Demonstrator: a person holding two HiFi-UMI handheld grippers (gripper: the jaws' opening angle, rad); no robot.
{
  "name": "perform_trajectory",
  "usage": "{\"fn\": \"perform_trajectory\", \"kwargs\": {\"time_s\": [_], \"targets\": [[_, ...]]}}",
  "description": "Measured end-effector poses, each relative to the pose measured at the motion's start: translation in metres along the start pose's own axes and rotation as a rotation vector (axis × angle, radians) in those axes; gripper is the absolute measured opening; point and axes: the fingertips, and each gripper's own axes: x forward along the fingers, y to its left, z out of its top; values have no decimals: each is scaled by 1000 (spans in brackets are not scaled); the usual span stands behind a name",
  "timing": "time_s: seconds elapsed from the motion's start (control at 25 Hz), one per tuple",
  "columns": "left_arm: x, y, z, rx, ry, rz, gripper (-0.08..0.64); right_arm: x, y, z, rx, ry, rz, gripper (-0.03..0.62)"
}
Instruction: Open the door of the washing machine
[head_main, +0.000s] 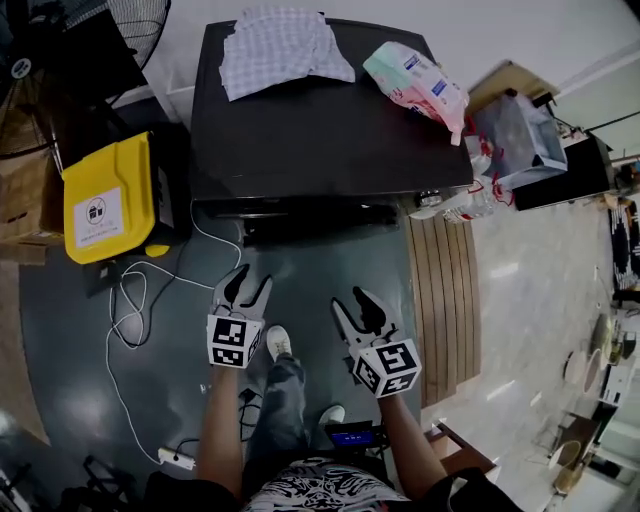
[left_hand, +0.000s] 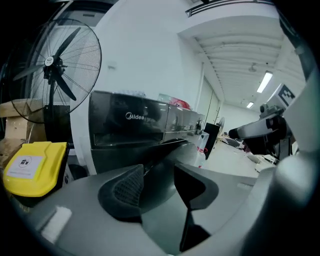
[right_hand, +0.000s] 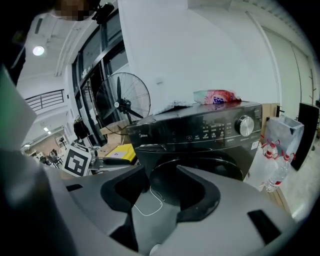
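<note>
The black front-loading washing machine (head_main: 320, 120) stands ahead of me, its top seen from above. In the right gripper view its round door (right_hand: 220, 167) looks closed beneath the control panel and dial (right_hand: 245, 126). The left gripper view shows the washing machine (left_hand: 132, 131) from its left corner. My left gripper (head_main: 243, 290) and right gripper (head_main: 362, 312) hover side by side over the grey floor, a short way in front of the machine, touching nothing. The left gripper (left_hand: 159, 182) and the right gripper (right_hand: 162, 190) both stand open with empty jaws.
A checked cloth (head_main: 280, 50) and a detergent bag (head_main: 415, 85) lie on the machine. A yellow container (head_main: 105, 200) and a fan (left_hand: 52, 70) stand to its left. Right of it are water bottles (head_main: 465, 205), a clear bin (head_main: 520, 135) and wooden boards (head_main: 445, 290). A white cable (head_main: 130, 310) trails over the floor.
</note>
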Motion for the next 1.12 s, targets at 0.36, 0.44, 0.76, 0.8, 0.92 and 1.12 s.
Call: {"fn": "perform_trajectory", "kwargs": {"time_s": [0.36, 0.44, 0.76, 0.8, 0.92, 1.12], "targets": [[76, 32, -39, 25, 45, -67, 221, 40, -9, -32, 56, 55, 1, 195], [92, 36, -45, 35, 52, -88, 239, 43, -11, -40, 71, 63, -5, 195], [133, 30, -63, 139, 149, -217, 253, 51, -15, -60, 98, 101, -14, 192], [137, 29, -65, 152, 165, -228, 253, 52, -15, -59, 98, 102, -13, 192], [145, 31, -71, 193, 195, -231, 256, 51, -16, -56, 98, 96, -12, 190], [144, 31, -71, 177, 204, -258, 229, 49, -19, -59, 101, 99, -12, 186]]}}
